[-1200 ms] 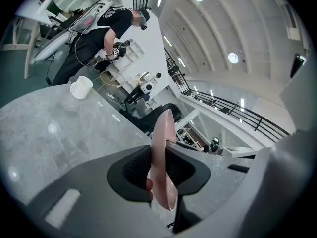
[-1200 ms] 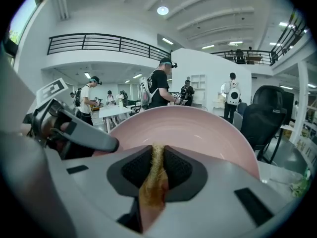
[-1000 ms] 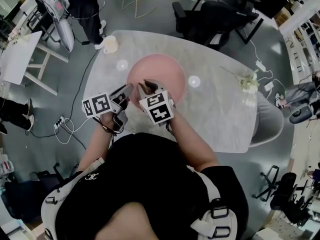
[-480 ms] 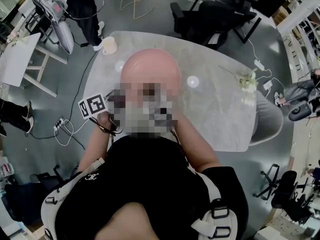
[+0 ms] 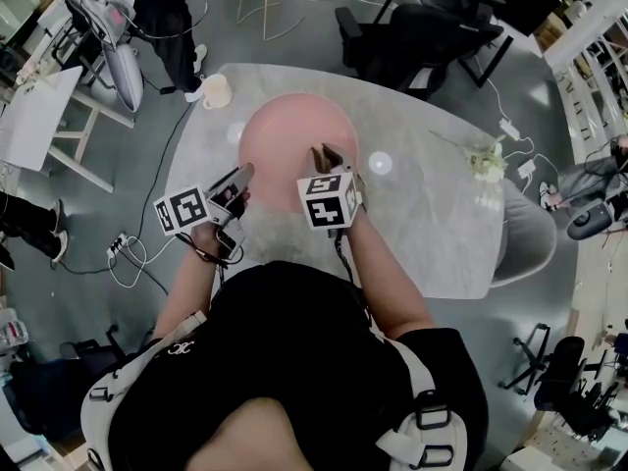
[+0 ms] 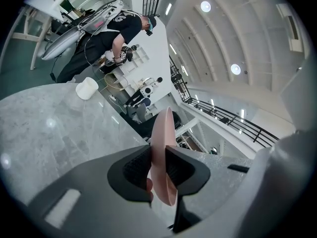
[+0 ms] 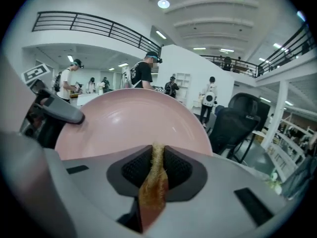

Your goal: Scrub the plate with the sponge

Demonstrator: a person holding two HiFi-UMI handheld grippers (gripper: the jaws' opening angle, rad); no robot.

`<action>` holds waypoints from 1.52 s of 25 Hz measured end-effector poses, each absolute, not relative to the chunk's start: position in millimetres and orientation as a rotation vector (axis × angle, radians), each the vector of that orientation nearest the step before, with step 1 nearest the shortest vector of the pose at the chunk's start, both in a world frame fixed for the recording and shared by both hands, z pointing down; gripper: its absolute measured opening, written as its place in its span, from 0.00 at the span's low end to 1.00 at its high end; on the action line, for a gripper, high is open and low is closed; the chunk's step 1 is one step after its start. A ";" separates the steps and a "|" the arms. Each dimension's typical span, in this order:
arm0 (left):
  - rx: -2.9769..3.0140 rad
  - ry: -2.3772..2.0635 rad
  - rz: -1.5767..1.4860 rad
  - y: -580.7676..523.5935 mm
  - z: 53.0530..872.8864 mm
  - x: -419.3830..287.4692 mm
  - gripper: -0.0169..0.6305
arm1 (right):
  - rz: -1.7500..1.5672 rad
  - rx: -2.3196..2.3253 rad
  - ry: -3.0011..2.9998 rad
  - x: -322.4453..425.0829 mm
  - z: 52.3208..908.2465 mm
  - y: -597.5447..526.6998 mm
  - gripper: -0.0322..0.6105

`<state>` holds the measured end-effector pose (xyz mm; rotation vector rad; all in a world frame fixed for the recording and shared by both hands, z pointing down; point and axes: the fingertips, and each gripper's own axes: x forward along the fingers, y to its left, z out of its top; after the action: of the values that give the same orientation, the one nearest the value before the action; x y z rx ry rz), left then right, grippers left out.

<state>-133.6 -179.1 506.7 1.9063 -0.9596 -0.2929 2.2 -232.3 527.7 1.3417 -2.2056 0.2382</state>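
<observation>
Right gripper view showed the right gripper (image 7: 157,166) shut tight on a thin brown sponge (image 7: 153,185), squeezed to a fibrous strip whose lower end was cut off by the gripper body. Just beyond it the pink plate (image 7: 124,123) faced the camera, its lower rim hidden behind the jaws. The left gripper (image 6: 158,168) was clamped on the plate's rim, holding it on edge over the grey marble table (image 5: 432,224); no view showed whether sponge touched plate, and farther off a white cup (image 5: 216,88) stood near the table's far edge.
</observation>
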 end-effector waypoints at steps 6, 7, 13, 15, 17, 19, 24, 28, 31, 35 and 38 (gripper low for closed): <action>1.862 -0.981 -0.263 -179.1 518.2 -131.4 0.15 | 0.268 1.418 -2.144 18.2 531.4 -235.9 0.15; 1.841 -0.997 -0.251 -179.7 524.0 -133.2 0.14 | 0.268 1.428 -2.157 18.4 529.6 -234.9 0.15; 1.728 -1.049 -0.166 -173.8 570.3 -146.6 0.14 | 0.277 1.493 -2.272 21.7 499.7 -222.6 0.15; 1.692 -1.045 -0.144 -172.8 590.0 -147.1 0.14 | 0.276 1.511 -2.296 23.9 491.1 -217.9 0.15; 1.650 -1.039 -0.122 -170.8 610.2 -146.4 0.14 | 0.281 1.522 -2.316 26.4 486.6 -212.7 0.15; 1.605 -1.037 -0.106 -169.2 629.3 -146.9 0.14 | 0.291 1.534 -2.319 30.5 485.8 -207.8 0.15; 1.552 -1.040 -0.070 -173.3 670.4 -147.5 0.14 | 0.318 1.578 -2.296 47.6 487.2 -200.4 0.15; 1.494 -1.027 -0.052 -176.5 703.4 -146.4 0.14 | 0.339 1.629 -2.262 63.9 487.6 -196.2 0.15; 1.469 -1.022 -0.042 -176.2 718.1 -146.8 0.14 | 0.344 1.659 -2.240 74.0 486.8 -192.3 0.15; 1.432 -1.050 -0.018 -176.2 734.3 -147.3 0.13 | 0.361 1.691 -2.215 86.6 488.3 -186.5 0.15; 1.405 -1.070 0.031 -175.4 749.3 -146.8 0.12 | 0.367 1.701 -2.209 92.4 488.9 -184.0 0.15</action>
<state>-146.8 -175.4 749.3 1.4046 -1.0698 0.0313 92.4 -184.0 488.9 1.7010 -2.2087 0.3668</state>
